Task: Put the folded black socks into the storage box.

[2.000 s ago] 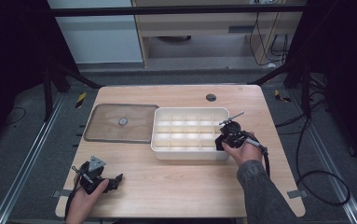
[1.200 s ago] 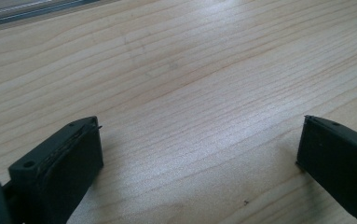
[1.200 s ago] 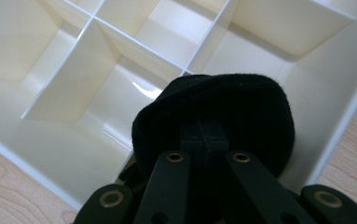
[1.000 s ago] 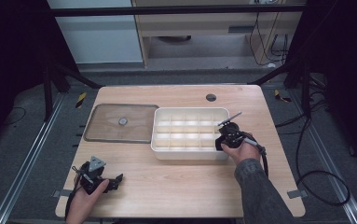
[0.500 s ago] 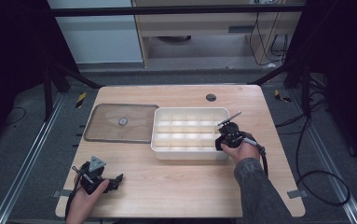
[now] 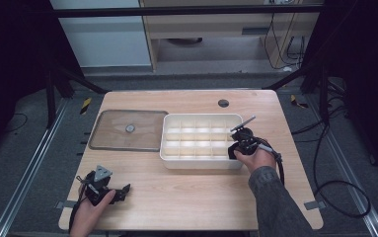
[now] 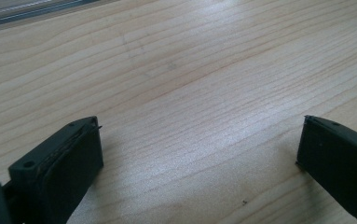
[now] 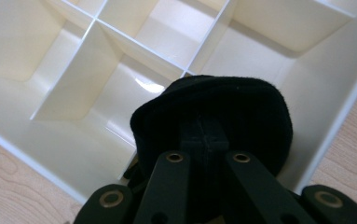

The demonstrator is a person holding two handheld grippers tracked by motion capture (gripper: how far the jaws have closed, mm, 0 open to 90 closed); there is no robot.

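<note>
Wooden table [image 6: 191, 182] seen from above, with a white tray [image 6: 201, 160] of small compartments at its centre. Its long axis runs from 9 to 3 o'clock across the table. A clear flat lid [image 6: 127, 131] with a small round knob lies just beside the tray, at the tray's 9 o'clock, off the tray so the compartments are open to reach.

At the tray's 3 o'clock end, the right gripper [image 6: 236, 148] is held by a hand [image 6: 255, 158] over the corner nearest the person. In the right gripper view, its jaws are pressed together on a black pad [image 8: 213, 116], a soft, rounded, felt-like piece. The pad hangs above the corner compartment, close over the tray's white dividers; whether it touches them cannot be told. It appears held there to be dropped in or lifted out.

Toward 7 o'clock on the table, well apart from the tray, the left gripper [image 6: 120, 190] rests low near the table's near edge, pointing toward 3 o'clock. The left gripper view shows its jaws spread wide with bare wood between them, gripping nothing, likely parked out of the way.
</note>
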